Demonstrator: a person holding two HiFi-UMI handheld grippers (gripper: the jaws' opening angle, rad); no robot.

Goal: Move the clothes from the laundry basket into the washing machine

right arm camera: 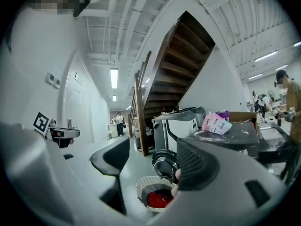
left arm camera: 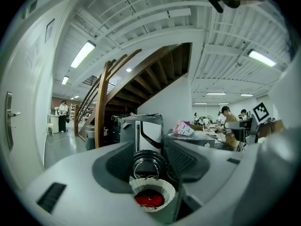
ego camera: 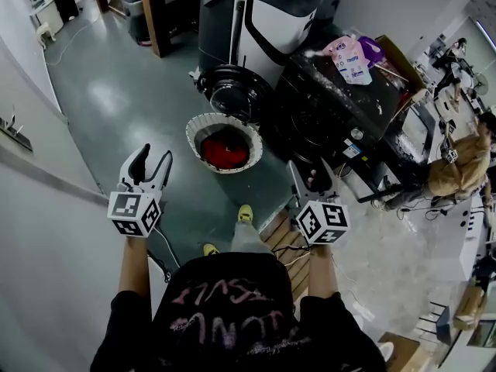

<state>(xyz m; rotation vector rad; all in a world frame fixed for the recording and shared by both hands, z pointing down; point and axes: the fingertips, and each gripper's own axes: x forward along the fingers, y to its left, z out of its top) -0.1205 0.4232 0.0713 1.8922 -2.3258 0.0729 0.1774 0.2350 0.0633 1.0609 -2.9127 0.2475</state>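
Down on the grey floor sits the round white laundry basket (ego camera: 203,126), and the red clothes (ego camera: 225,152) lie bunched in its bottom, a crumpled heap with no clear long axis, so I'd say any angle of approach will do. Just beyond the basket a round porthole door (ego camera: 232,91) stands swung open, belonging, I take it, to the dark washing machine (ego camera: 333,107) beside the basket on the person's right. On the near side of the basket the person holds both tools at about the same height, pointing roughly level over it, not down into it. The left gripper (ego camera: 155,163) has its jaws apart with nothing between them; the right gripper (ego camera: 311,175) is likewise spread and empty. The basket lies ahead of and below both, between the two. It looks squarely framed between the left jaws and a touch off-centre for the right, so the left seems slightly better placed to dip down for the clothes.
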